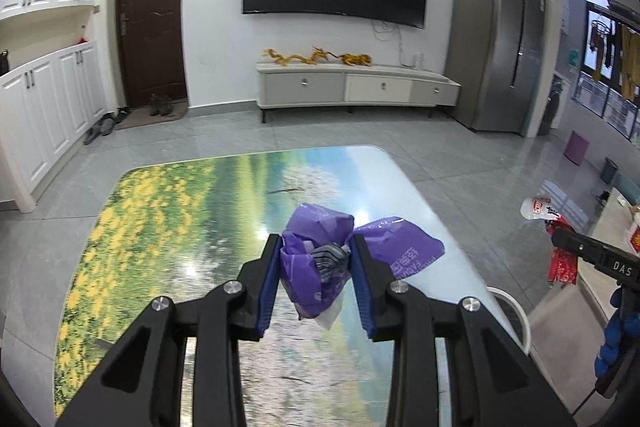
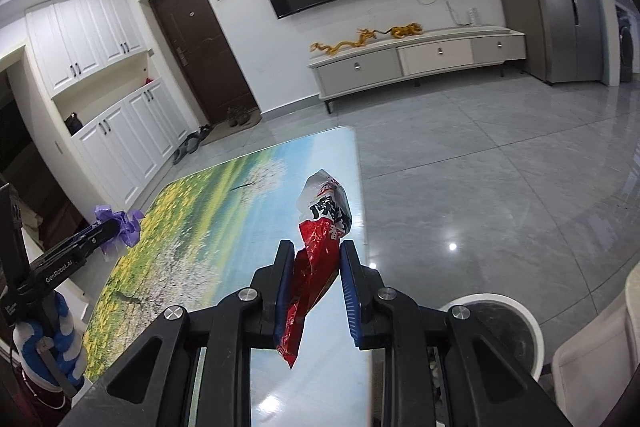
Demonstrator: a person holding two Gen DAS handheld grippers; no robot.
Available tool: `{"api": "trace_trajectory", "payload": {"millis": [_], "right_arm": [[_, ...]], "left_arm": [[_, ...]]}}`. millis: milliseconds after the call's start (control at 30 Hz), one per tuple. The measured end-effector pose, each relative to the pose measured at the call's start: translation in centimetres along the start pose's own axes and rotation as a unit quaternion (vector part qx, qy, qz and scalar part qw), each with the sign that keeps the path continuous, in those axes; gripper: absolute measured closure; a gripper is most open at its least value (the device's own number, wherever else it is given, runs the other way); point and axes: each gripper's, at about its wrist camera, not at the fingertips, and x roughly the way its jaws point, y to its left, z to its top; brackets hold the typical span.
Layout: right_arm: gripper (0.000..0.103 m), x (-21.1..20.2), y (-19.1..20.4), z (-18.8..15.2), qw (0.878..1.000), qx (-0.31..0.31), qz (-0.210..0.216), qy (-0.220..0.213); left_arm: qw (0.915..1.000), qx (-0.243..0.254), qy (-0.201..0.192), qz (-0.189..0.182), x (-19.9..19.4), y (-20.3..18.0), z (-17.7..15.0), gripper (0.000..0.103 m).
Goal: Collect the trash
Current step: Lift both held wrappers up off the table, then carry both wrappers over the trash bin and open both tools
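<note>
My left gripper (image 1: 315, 247) is shut on a crumpled purple plastic bag (image 1: 316, 271) and holds it above the table with the landscape print (image 1: 168, 227). My right gripper (image 2: 316, 253) is shut on a red and white snack wrapper (image 2: 320, 247) and holds it above the table's right part (image 2: 224, 211). The right gripper with its wrapper (image 1: 560, 239) shows at the right edge of the left wrist view. The left gripper with the purple bag (image 2: 120, 227) shows at the left edge of the right wrist view.
A white round bin (image 2: 532, 331) stands on the floor by the table's near right corner; its rim shows in the left wrist view (image 1: 516, 311). Beyond the table lie grey floor tiles, a TV cabinet (image 1: 352, 87), a fridge (image 1: 500, 43) and white cupboards (image 1: 40, 107).
</note>
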Motion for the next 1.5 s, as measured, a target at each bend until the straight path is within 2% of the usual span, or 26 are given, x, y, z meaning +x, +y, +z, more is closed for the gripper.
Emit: {"api": "trace_trajectory", "payload": {"millis": [300, 567, 833, 1067, 1233, 1500], "right_arm": [[0.081, -0.9, -4.7, -2.0, 0.999, 0.041, -0.030, 0.011], [0.081, -1.1, -8.5, -3.9, 0.995, 0.077, -0.061, 0.029], [0.081, -1.0, -11.9, -5.5, 0.988, 0.112, -0.098, 0.044], [0.081, -0.2, -14.7, -7.1, 0.980, 0.141, -0.122, 0.068], [0.081, 0.5, -16.1, -8.4, 0.974, 0.157, -0.136, 0.086], [0.081, 1.4, -17.7, -9.6, 0.967, 0.177, -0.146, 0.107]], "left_arm": [[0.9975, 0.021, 0.030, -0.061, 1.4, -5.0, -0.3, 0.071], [0.9897, 0.076, 0.053, -0.110, 2.9, -11.0, -0.5, 0.071], [0.9736, 0.145, 0.092, -0.151, 6.1, -17.5, -1.8, 0.071], [0.9580, 0.177, 0.139, -0.178, 9.6, -22.0, -3.2, 0.071], [0.9485, 0.204, 0.164, -0.179, 11.7, -24.8, -4.6, 0.070], [0.9387, 0.228, 0.187, -0.178, 13.8, -27.9, -6.0, 0.069]]}}
